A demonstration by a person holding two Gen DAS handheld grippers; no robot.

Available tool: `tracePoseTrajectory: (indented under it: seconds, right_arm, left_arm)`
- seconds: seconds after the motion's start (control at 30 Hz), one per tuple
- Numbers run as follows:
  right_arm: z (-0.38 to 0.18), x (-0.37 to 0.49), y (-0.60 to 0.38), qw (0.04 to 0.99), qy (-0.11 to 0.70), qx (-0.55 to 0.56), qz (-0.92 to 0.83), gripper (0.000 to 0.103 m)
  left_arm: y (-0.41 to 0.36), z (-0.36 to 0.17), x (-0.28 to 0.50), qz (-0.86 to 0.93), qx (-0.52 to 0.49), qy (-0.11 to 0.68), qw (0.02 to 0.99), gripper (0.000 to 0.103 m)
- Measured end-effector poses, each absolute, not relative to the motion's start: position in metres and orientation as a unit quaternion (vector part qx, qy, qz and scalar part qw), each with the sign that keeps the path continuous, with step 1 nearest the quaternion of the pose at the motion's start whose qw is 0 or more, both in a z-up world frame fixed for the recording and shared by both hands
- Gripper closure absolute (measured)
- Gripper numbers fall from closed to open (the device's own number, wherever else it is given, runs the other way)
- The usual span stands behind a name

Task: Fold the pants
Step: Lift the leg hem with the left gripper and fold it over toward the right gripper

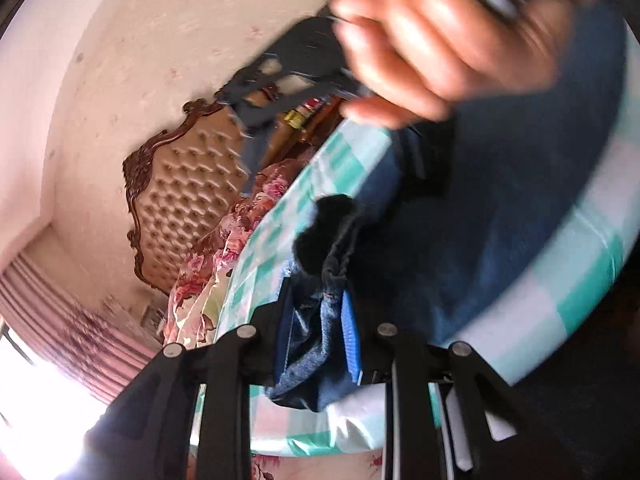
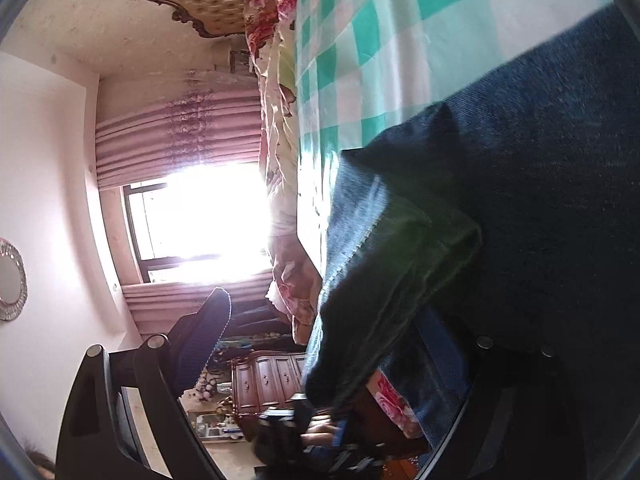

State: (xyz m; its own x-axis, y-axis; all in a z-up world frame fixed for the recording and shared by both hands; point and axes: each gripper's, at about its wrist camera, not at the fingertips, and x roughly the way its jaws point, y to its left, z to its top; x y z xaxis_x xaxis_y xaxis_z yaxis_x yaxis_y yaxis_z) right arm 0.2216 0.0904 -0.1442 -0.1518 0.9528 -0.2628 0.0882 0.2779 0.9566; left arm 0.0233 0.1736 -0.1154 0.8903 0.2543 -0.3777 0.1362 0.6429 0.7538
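Note:
Dark blue denim pants (image 1: 500, 208) lie on a bed with a teal and white checked cover (image 1: 280, 240). My left gripper (image 1: 316, 320) is shut on a bunched edge of the pants, held between its blue pads (image 1: 350, 336). In the left wrist view, a hand holds the right gripper (image 1: 280, 76) above the pants, blurred. In the right wrist view, the pants (image 2: 540, 200) fill the right side. My right gripper (image 2: 320, 340) stands open, its left finger (image 2: 204, 336) clear of the cloth and its right finger hidden under a denim fold (image 2: 392, 280).
A tufted headboard (image 1: 180, 208) and floral bedding (image 1: 224, 256) lie beyond the checked cover. A bright window (image 2: 208, 216) with pink curtains, a wooden dresser (image 2: 268, 376) and a round wall mirror (image 2: 12, 280) stand beside the bed (image 2: 360, 40).

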Motion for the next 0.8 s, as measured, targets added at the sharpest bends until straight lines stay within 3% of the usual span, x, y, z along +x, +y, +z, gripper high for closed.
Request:
tracePoseTrajectory:
  seconds: [0.17,0.23,0.27,0.3,0.37,0.43,0.5,0.8]
  right_arm:
    - [-0.135,0.217,0.092,0.533,0.63,0.388,0.411,0.014]
    - [-0.13,0.215,0.093,0.554,0.629,0.369,0.402,0.024]
    - [-0.126,0.214,0.094,0.565,0.63,0.355,0.397,0.04]
    - [-0.122,0.212,0.095,0.584,0.632,0.329,0.389,0.062]
    - [-0.118,0.209,0.094,0.611,0.638,0.292,0.367,0.09]
    - [-0.111,0.207,0.087,0.627,0.634,0.276,0.358,0.091]
    - [-0.104,0.206,0.082,0.636,0.63,0.266,0.358,0.091]
    - [-0.078,0.208,0.069,0.623,0.631,0.279,0.369,0.091]
  left_arm:
    - [0.16,-0.106,0.014,0.031,0.428,0.217,0.877,0.08]
    - [0.148,-0.111,0.003,0.023,0.431,0.212,0.877,0.08]
    - [0.142,-0.111,-0.003,0.019,0.429,0.211,0.878,0.08]
    - [0.141,-0.112,-0.004,0.016,0.426,0.211,0.879,0.08]
    - [0.136,-0.113,-0.004,0.011,0.415,0.213,0.885,0.08]
    - [0.129,-0.116,-0.004,0.017,0.406,0.206,0.89,0.074]
    - [0.125,-0.122,-0.006,0.042,0.4,0.193,0.895,0.032]
    - [0.117,-0.152,-0.003,0.101,0.42,0.21,0.877,0.032]
